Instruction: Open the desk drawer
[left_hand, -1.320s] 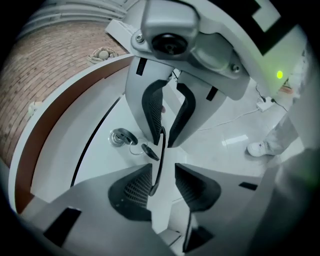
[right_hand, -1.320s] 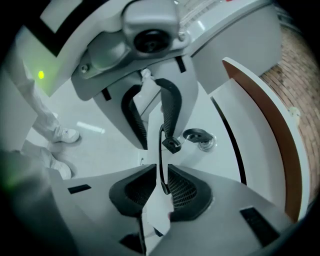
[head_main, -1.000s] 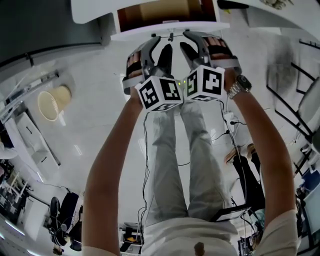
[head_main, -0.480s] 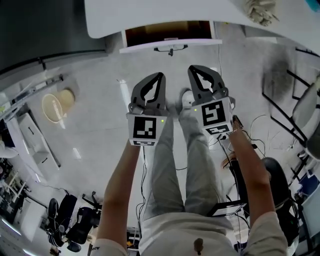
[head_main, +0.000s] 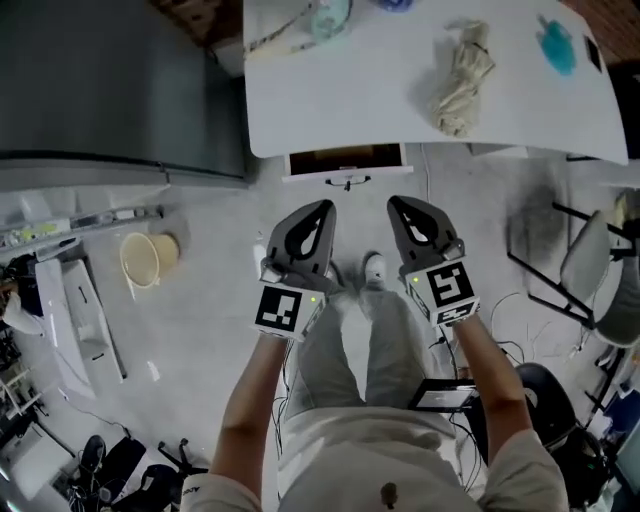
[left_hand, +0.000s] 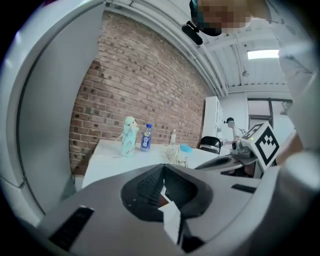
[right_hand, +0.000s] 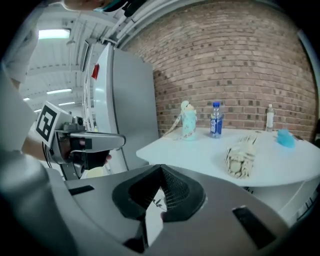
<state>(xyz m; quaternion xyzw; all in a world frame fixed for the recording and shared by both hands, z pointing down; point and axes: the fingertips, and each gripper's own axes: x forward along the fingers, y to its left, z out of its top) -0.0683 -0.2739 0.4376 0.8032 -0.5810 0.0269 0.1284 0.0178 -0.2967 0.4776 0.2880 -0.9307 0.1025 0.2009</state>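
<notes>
The desk drawer stands pulled out a little from under the white desk, its brown inside showing behind the white front with a dark handle. My left gripper and right gripper hang side by side short of the handle, apart from it. Both are shut with nothing between the jaws. In the left gripper view my left gripper points nearly level over the desk. In the right gripper view my right gripper faces the desk too.
A grey cabinet stands left of the desk. On the desktop lie a crumpled cloth bundle, a blue item and bottles. A beige bin sits on the floor at left, a chair at right.
Both grippers have left the drawer handle, closed, and risen away from it. The head view has pulled up and back, so the desktop now shows. The drawer stays partly open.
</notes>
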